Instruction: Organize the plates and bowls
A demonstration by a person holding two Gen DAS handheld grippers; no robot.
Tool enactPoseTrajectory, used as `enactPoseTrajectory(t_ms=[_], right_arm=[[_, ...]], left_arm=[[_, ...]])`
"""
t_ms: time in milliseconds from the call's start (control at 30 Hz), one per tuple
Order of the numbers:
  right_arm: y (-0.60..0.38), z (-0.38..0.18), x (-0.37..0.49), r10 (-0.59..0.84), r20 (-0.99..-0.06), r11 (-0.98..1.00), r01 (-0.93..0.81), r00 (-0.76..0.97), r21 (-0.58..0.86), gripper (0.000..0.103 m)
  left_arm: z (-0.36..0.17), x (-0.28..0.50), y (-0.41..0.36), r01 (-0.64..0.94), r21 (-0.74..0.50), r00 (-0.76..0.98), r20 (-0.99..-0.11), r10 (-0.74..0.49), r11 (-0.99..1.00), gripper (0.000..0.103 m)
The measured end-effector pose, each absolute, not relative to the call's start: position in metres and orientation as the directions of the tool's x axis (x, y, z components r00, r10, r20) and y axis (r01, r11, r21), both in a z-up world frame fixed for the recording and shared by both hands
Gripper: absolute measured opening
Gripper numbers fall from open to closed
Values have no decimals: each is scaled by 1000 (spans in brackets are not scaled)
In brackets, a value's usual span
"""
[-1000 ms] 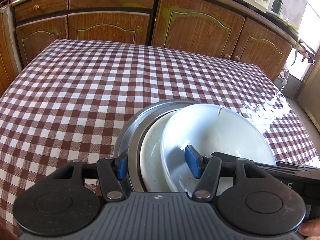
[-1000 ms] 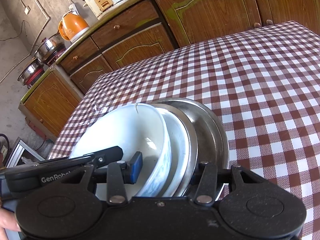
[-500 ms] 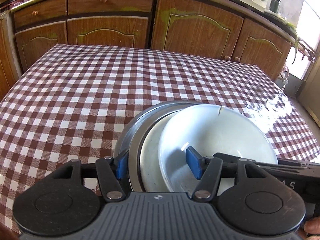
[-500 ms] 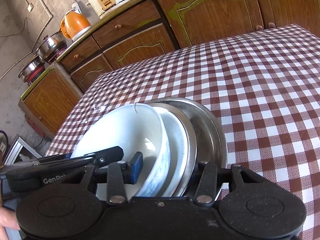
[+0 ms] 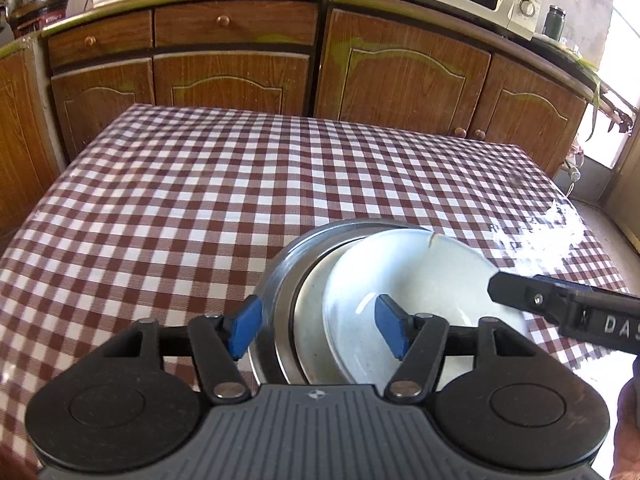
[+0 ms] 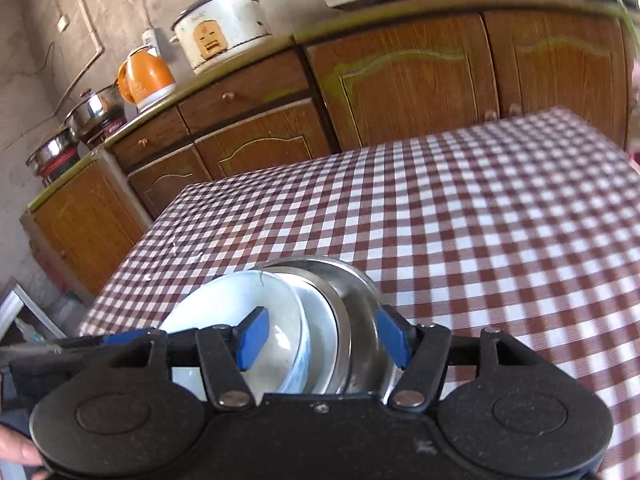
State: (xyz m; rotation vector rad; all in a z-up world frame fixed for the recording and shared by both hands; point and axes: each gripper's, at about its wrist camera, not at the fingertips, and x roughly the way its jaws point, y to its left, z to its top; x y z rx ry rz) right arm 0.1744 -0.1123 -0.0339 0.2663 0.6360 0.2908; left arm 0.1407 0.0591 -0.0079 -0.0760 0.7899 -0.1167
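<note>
Three nested dishes sit between our jaws on both sides: a white ceramic bowl with a hairline crack at its far rim [image 5: 424, 276], a shallower white plate [image 5: 310, 320] under it, and a wide stainless-steel plate [image 5: 280, 280] at the bottom, all resting on the red-and-white checked tablecloth [image 5: 200, 200]. Our left gripper [image 5: 318, 328] is opening, its pads standing clear of the stack's near edge, which lies between them. Our right gripper [image 6: 322, 336] is opening too, and its blue pads [image 6: 252, 338] likewise straddle the rims without pressing, so we hold nothing. We judge the ceramic stiff, fairly heavy, glazed and slippery, and the cracked bowl fragile; the steel is lighter, tougher, but slick and thin-edged. We would take any piece by its rim, one pad inside and one outside, keeping away from the crack.
</note>
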Motion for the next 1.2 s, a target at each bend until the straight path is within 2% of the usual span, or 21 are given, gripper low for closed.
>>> enactPoseTrajectory(t_ms=[267,600,767,1200], right_arm=[[-99,-12,128,315,-532,946,-217,786,240,77],[-96,4,85,304,-536,952,-229,787,203,78],[-98,1,66,278,-552,960,-219,786,172,78],[-111,-12,47,258,-601,966,-194,757,170,79]], left_arm=[[10,108,53,63,-86,696,-710,-106,994,76],[26,66,44,74,-82,710,-695,-110,994,85],[27,52,40,70,-68,712,-696,-98,995,87],[21,40,36,42,-33,689,-723,-53,999,102]])
